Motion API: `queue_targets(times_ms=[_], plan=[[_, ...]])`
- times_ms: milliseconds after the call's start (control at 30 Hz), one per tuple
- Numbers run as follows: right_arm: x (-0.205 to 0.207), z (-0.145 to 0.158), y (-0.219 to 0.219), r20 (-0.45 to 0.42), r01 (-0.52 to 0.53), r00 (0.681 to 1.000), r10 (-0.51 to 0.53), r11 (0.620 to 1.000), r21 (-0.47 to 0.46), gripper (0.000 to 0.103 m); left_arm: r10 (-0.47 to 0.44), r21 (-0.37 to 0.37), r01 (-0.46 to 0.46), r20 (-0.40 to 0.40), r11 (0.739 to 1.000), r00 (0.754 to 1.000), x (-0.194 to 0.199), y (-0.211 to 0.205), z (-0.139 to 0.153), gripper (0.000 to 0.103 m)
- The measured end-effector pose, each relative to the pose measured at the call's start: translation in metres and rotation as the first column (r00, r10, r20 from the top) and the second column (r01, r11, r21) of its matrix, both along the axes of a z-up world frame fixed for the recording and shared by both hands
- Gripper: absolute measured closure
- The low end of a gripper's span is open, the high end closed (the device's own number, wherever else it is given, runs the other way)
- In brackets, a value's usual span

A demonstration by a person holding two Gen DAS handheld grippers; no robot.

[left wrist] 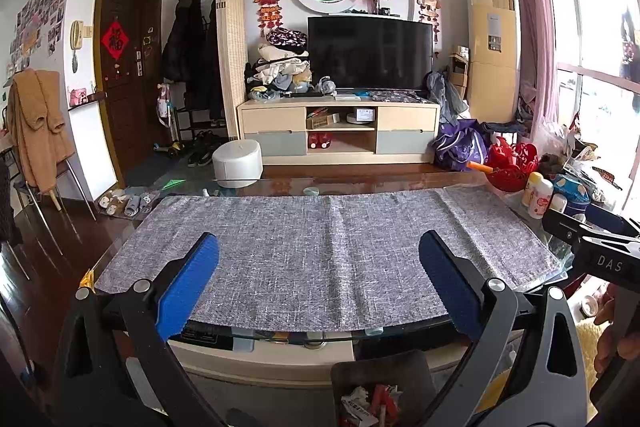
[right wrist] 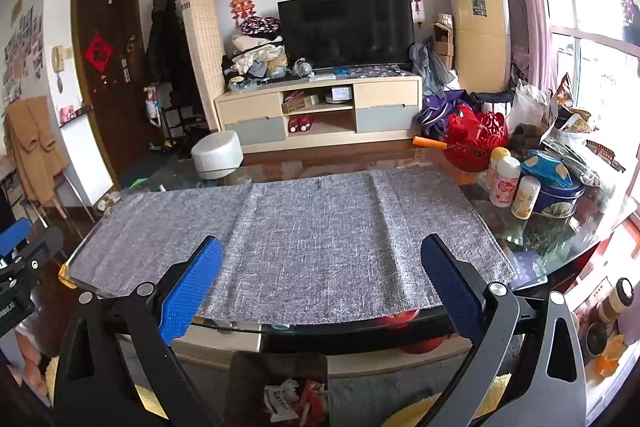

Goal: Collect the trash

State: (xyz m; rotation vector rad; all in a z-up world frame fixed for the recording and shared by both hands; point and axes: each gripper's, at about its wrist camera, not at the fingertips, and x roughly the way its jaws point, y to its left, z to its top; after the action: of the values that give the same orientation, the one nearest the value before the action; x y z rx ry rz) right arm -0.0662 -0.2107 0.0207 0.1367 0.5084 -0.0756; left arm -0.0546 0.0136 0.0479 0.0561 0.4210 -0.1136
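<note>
A dark bin (left wrist: 416, 371) stands on the floor in front of the table, below both grippers, with crumpled red and white wrappers (left wrist: 368, 405) inside. It also shows in the right wrist view (right wrist: 248, 367) with the wrappers (right wrist: 294, 401) in it. My left gripper (left wrist: 318, 275) is open and empty above the near edge of the grey cloth (left wrist: 320, 251). My right gripper (right wrist: 322, 277) is open and empty over the same cloth (right wrist: 304, 235). The cloth surface shows no loose trash.
The cloth lies on a glass table (right wrist: 532, 239). At its right end stand a red basket (right wrist: 476, 139), white bottles (right wrist: 506, 183), a blue tin (right wrist: 558, 193) and plastic bags (right wrist: 560, 131). A white stool (right wrist: 218, 153) and TV cabinet (right wrist: 320, 111) stand beyond.
</note>
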Motion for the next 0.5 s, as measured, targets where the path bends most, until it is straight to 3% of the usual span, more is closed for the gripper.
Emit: queue_targets(times_ms=[500], plan=[[-0.0008, -0.0013, 0.0024, -0.002, 0.007, 1.0, -0.007, 1.0, 0.002, 0.003, 0.009, -0.002, -0.009, 0.003, 1.0, 1.0, 0.0003, -0.0048, 0.004, 0.008]])
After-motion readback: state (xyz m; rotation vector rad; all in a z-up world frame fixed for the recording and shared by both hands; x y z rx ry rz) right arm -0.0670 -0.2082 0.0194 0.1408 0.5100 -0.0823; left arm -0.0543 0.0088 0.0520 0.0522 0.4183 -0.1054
